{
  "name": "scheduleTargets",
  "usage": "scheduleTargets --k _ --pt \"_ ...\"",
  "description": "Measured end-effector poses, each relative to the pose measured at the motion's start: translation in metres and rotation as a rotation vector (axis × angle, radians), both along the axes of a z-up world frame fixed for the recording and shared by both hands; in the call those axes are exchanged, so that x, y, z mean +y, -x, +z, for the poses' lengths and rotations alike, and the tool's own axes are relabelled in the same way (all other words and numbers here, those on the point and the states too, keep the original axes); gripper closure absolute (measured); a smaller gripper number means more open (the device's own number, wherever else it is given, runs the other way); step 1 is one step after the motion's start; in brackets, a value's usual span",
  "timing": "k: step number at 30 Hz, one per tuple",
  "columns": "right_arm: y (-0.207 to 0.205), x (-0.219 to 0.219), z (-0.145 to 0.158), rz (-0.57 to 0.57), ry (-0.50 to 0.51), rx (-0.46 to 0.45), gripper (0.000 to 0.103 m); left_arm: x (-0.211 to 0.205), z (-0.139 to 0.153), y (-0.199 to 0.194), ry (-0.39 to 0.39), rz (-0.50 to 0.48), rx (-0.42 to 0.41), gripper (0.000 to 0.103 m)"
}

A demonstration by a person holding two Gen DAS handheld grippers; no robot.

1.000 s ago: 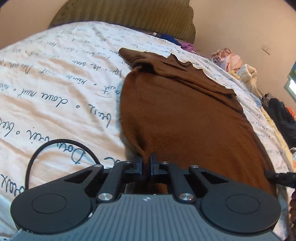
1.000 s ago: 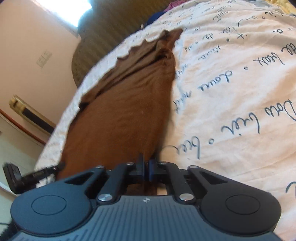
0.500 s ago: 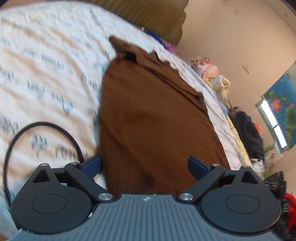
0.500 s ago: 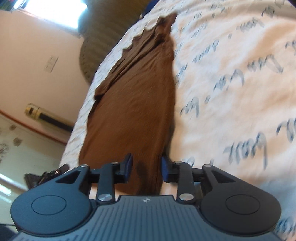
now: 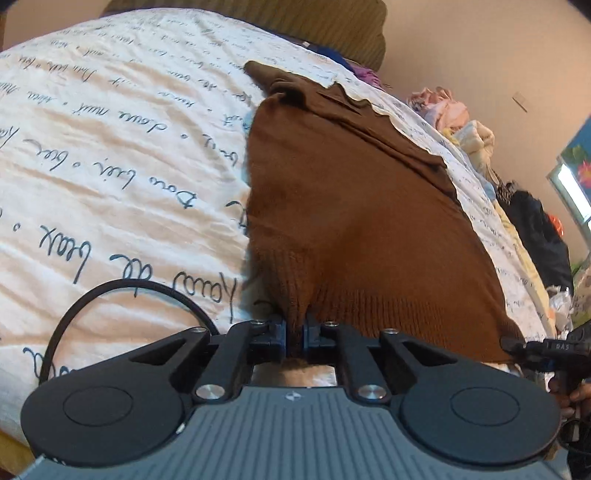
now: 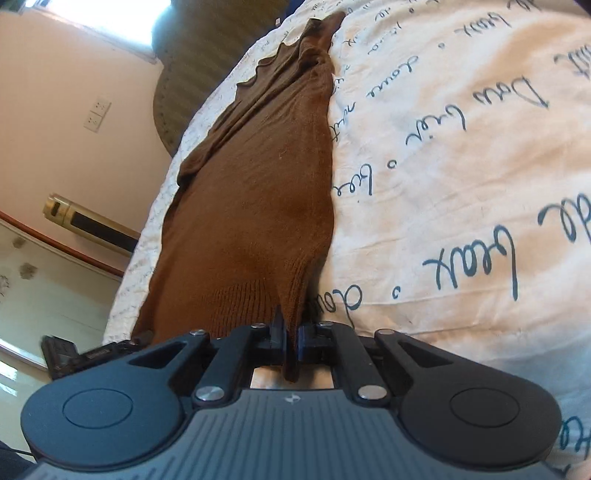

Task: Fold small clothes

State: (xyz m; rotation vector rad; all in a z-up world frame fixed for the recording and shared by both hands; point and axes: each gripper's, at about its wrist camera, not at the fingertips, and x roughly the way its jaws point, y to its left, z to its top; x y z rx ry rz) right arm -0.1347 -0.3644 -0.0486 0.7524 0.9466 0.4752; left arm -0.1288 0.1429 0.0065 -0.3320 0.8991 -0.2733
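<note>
A brown knit sweater (image 5: 351,206) lies lengthwise on the bed, its ribbed hem nearest me and its sleeves folded in at the far end. My left gripper (image 5: 294,332) is closing on the hem's left corner, and a pinch of the knit is pressed between the pads. In the right wrist view the sweater (image 6: 258,192) runs away up the bed. There my right gripper (image 6: 291,336) is shut on the hem's right corner, and a fold of fabric hangs through the jaws. Each gripper's tip shows at the edge of the other's view.
The bed wears a white sheet (image 5: 110,147) printed with blue script. An olive headboard cushion (image 5: 295,22) stands at the far end. Piles of pale clothes (image 5: 454,114) and dark clothes (image 5: 535,229) lie along the bed's right side. A black cable (image 5: 110,291) loops by the left gripper.
Both grippers, shut on the hem a second ago, opened over it half a second ago and have closed on it again, now nearer its corners.
</note>
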Motion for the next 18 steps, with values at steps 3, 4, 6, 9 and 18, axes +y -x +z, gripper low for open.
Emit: scheduleTargets --k 3,4,6,9,18 --pt "0.001 -0.002 0.003 -0.008 -0.021 0.02 0.097 0.003 0.011 0.007 0.059 -0.072 -0.013 0.073" --pt "0.001 -0.006 0.006 -0.012 -0.029 0.04 0.096 0.01 0.019 0.012 0.068 -0.075 -0.035 0.06" --pt "0.005 -0.018 0.023 -0.07 0.01 0.01 0.092 0.02 0.038 0.015 0.076 -0.025 -0.103 0.037" --pt "-0.003 -0.012 0.06 -0.148 0.117 -0.142 0.091 0.009 0.068 0.001 0.046 0.067 -0.258 0.029" --pt "-0.11 0.151 0.043 -0.13 0.621 -0.322 0.026 -0.145 -0.002 -0.084 -0.377 0.008 -0.205 0.023"
